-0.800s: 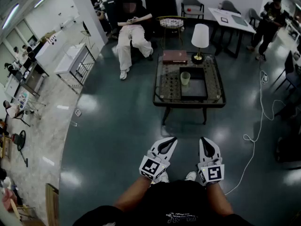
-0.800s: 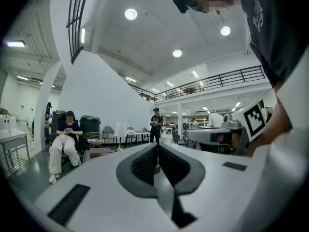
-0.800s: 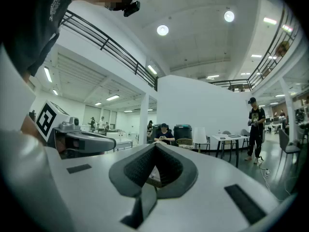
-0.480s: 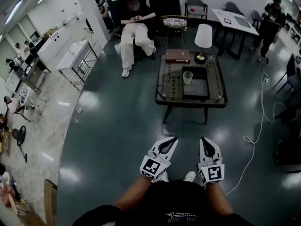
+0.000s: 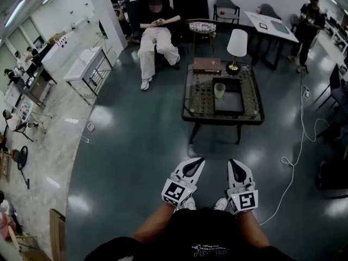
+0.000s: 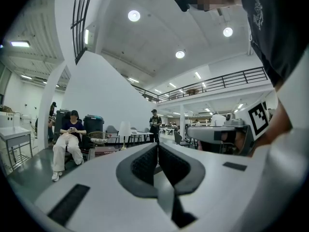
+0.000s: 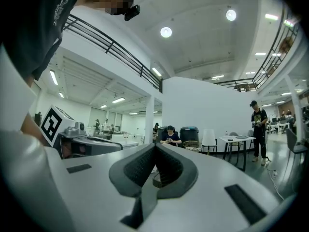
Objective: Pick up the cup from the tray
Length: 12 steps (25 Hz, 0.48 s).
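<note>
A pale green cup (image 5: 219, 90) stands upright in the left part of a dark tray (image 5: 232, 103) on a glass-topped coffee table (image 5: 196, 95), some way ahead across the floor. My left gripper (image 5: 200, 160) and right gripper (image 5: 234, 161) are held low and close to my body, side by side, pointing level toward the table. Both are shut with nothing between them and far from the cup. In the left gripper view the left gripper (image 6: 157, 145) shows its jaws meeting at the tip. The right gripper (image 7: 155, 145) looks the same in its own view.
On the table stand a white-shaded lamp (image 5: 237, 43) and a brown box (image 5: 207, 65). A person sits in a chair (image 5: 157, 37) behind it, another stands at the back right (image 5: 307, 26). A white cable (image 5: 296, 145) snakes over the floor to the right.
The table with the cup has drifted slightly right in the head view. Both grippers have kept their place, shut.
</note>
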Available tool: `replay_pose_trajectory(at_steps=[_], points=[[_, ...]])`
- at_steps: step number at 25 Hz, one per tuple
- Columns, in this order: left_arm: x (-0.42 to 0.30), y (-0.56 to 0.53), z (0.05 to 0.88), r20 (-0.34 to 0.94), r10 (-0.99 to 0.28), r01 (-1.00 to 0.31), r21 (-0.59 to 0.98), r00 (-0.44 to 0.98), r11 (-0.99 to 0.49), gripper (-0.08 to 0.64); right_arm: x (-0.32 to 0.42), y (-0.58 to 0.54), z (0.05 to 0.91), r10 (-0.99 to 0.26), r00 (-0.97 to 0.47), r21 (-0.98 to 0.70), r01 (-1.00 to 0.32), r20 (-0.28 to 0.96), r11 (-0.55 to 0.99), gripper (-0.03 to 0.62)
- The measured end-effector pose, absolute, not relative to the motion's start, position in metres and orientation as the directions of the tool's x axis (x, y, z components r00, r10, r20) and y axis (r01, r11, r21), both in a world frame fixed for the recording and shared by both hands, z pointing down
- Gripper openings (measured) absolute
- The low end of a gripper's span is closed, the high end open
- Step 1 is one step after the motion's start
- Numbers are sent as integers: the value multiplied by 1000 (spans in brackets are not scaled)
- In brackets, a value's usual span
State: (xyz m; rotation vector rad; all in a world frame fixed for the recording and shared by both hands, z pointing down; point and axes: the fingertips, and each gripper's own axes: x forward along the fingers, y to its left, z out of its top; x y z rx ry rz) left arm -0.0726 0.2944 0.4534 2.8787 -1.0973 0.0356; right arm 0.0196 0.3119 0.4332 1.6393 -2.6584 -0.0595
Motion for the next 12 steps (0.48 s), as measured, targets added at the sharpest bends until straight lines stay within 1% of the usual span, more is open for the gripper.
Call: replay_pose_trajectory(at_steps=[7,12], points=[[-101,282,450,34,-672,-673,45,740,-739,14,0,307,436,-908,-419,49,-907,10,419,-2],[-100,276,457,41,-664,-666,51,746,-744,14,0,299,438,-911,-411,36,-911,2,411,-2]])
